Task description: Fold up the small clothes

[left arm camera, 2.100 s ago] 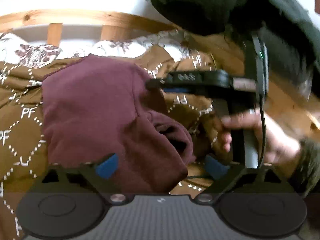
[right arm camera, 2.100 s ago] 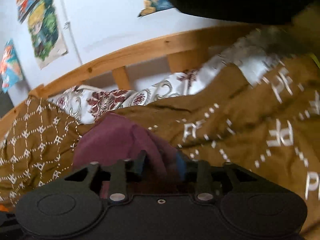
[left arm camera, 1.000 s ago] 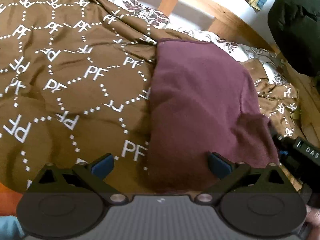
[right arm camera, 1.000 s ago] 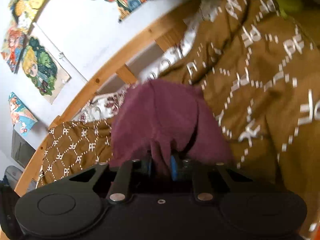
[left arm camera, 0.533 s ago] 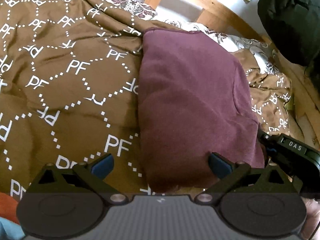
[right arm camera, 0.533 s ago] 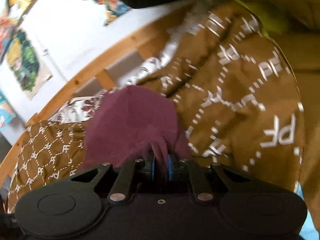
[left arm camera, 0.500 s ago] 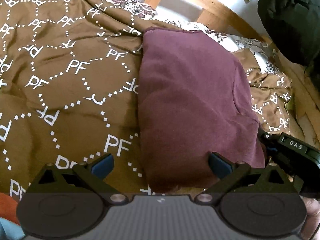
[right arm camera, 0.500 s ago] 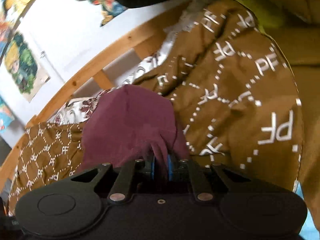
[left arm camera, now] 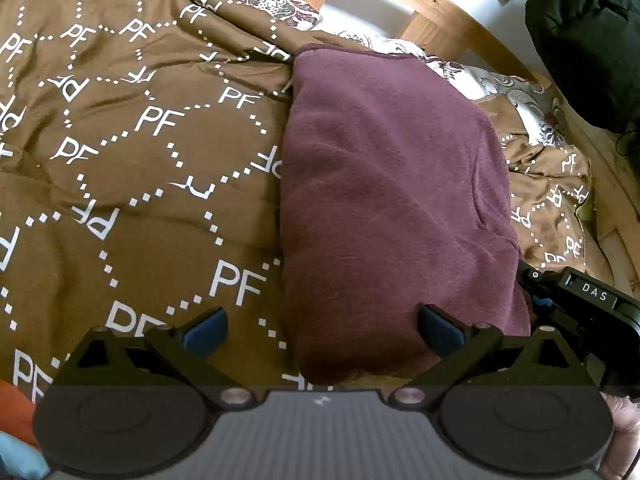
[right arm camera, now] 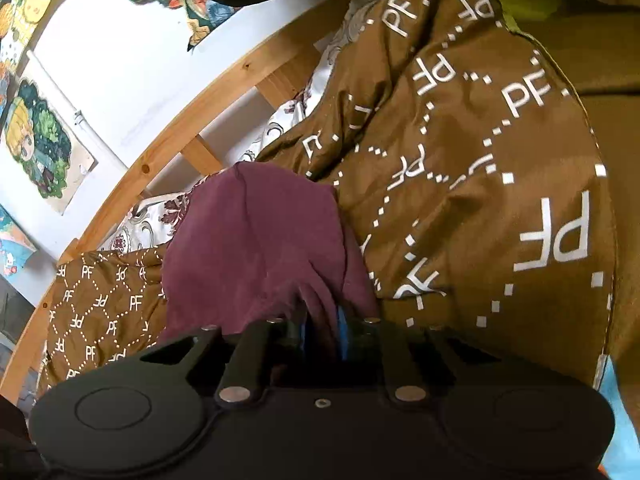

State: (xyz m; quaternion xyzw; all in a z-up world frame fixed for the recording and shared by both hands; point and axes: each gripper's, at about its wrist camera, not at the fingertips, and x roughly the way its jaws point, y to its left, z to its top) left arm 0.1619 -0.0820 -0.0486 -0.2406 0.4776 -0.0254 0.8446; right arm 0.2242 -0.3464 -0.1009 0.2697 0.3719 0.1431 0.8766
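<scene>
Carefully eased right tool (right arm camera: 322, 330) jaws apart around maroon garment (left arm camera: 392, 200) corner; kept left tool (left arm camera: 322, 326) wide open, hovering above near edge

The bed (left arm camera: 440, 12) is bounded at its far side by a wooden rail with upright slats, set against a white wall. The bed is covered by a rumpled brown duvet (left arm camera: 132, 168), printed with white dotted diamonds and the letters PF. A white sheet with a dark red floral print (left arm camera: 264, 0) is exposed along the rail, beyond the duvet's edge. A folded maroon garment (left arm camera: 392, 200) is laid directly on the duvet, its far edge reaching the floral sheet. In the right wrist view, the garment (right arm camera: 256, 248) is seen between duvet folds, bunched at its near end.
</scene>
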